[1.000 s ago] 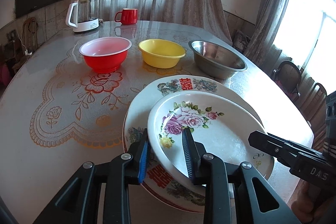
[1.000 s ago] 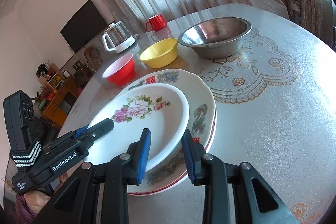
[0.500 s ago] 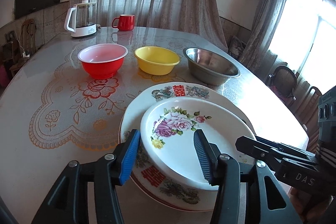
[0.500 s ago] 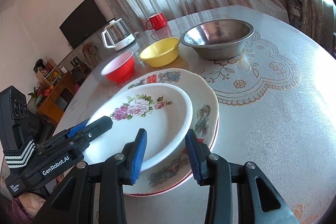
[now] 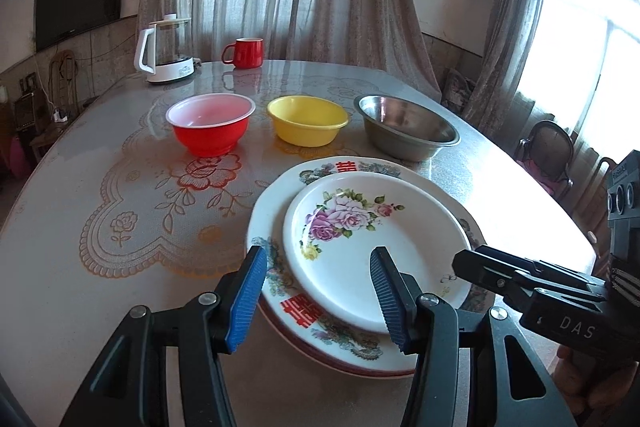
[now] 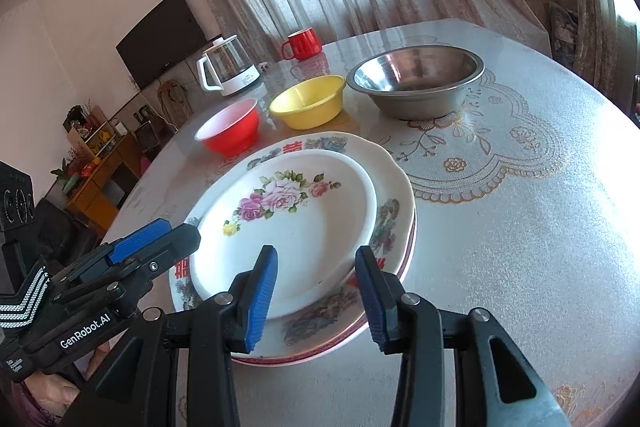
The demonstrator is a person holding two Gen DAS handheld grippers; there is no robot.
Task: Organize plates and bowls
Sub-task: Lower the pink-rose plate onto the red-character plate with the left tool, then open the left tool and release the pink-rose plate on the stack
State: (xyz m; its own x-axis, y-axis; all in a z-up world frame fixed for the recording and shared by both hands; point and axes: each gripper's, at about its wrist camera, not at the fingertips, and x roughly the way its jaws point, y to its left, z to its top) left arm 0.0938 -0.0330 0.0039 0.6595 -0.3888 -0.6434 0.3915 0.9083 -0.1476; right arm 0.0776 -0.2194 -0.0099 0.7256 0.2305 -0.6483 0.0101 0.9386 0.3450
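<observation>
1. The left gripper (image 5: 318, 293) hangs over the near rim of the plate stack. Its jaws stand about half open and grip nothing; the blue pads clear the china on both sides.
2. The right gripper (image 6: 316, 293) sits at the same near edge. Its jaws are opening, somewhat narrower than the left pair. The rim of the rose plate (image 6: 292, 227) shows in the gap between them, but no pad presses on it.
3. That rose plate lies just ahead of both sets of jaws, nested flat on the larger red-character plate (image 6: 396, 195). A further red-rimmed plate seems to lie beneath; I cannot tell how many are stacked. Smaller on larger keeps the pile steady, which is presumably why it was set there.
4. Both jaws free with the plate resting level suggests the plate step is done and the bowls come next.
5. Beyond the jaws, well past the stack, three bowls stand apart in a row on the tabletop (image 5: 132, 259): the red bowl (image 5: 210, 125) to the left, the yellow bowl (image 5: 307, 121) ahead, and the steel bowl (image 5: 408, 133) to the right. None is nested yet.
6. The steel bowl looks widest, so it would likely serve as the base for nesting.
7. Farther back stand a kettle (image 5: 166, 49) and a red mug (image 5: 245, 53), clear of the work.
</observation>
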